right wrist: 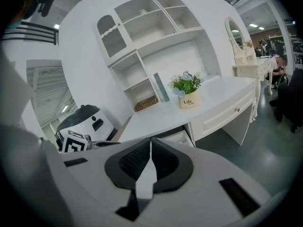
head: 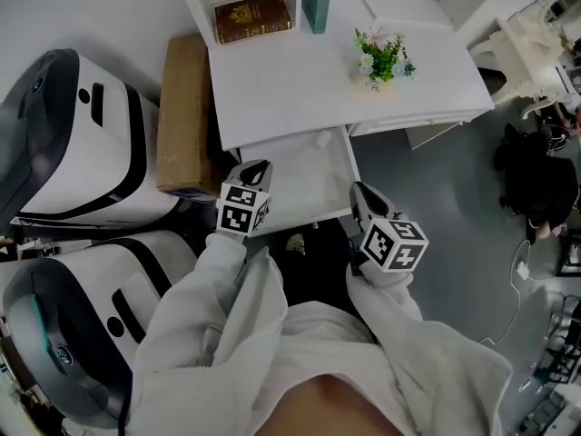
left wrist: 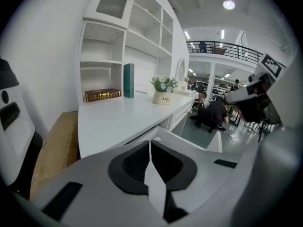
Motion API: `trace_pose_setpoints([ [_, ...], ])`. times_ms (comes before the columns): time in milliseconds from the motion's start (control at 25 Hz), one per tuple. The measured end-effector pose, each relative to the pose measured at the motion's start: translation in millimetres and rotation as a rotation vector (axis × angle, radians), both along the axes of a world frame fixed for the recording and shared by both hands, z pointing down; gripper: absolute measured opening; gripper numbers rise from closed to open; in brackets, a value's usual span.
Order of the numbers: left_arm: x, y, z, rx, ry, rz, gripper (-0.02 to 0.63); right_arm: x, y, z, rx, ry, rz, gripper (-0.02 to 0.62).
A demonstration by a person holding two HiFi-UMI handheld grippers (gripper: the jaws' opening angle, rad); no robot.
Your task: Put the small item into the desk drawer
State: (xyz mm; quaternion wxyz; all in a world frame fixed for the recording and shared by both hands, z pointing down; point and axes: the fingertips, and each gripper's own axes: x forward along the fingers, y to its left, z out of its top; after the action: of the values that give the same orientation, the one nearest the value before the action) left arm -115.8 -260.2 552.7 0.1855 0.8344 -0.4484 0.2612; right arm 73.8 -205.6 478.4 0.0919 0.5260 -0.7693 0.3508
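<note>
The white tabletop [head: 300, 80] has its drawer [head: 304, 184] pulled out under the front edge. The left gripper [head: 258, 166] is at the drawer's left front corner and the right gripper [head: 359, 190] at its right front corner, both with jaws pressed together on nothing. No view shows the small item in or near the drawer.

Open for business: the white desk drawer [head: 301, 178] stands pulled well out from the front edge of the white bench [head: 290, 89], its pale inside exposed. Just beyond the drawer's front lies a small dark item [head: 295, 242] with gold markings, too small to identify.
</note>
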Motion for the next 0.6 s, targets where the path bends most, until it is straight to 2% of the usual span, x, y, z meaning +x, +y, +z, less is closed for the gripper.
trace_pose_setpoints([
  [280,9,26,-56,0.005,0.112,0.012,0.021,3,-1,-15,0.057,0.015,0.019,0.037],
  [440,15,33,-94,0.069,0.157,0.027,0.021,6,1,-32,0.101,0.031,0.032,0.036],
  [600,27,38,-137,0.174,0.229,0.052,0.021,8,3,-58,0.167,0.026,0.038,0.037],
])
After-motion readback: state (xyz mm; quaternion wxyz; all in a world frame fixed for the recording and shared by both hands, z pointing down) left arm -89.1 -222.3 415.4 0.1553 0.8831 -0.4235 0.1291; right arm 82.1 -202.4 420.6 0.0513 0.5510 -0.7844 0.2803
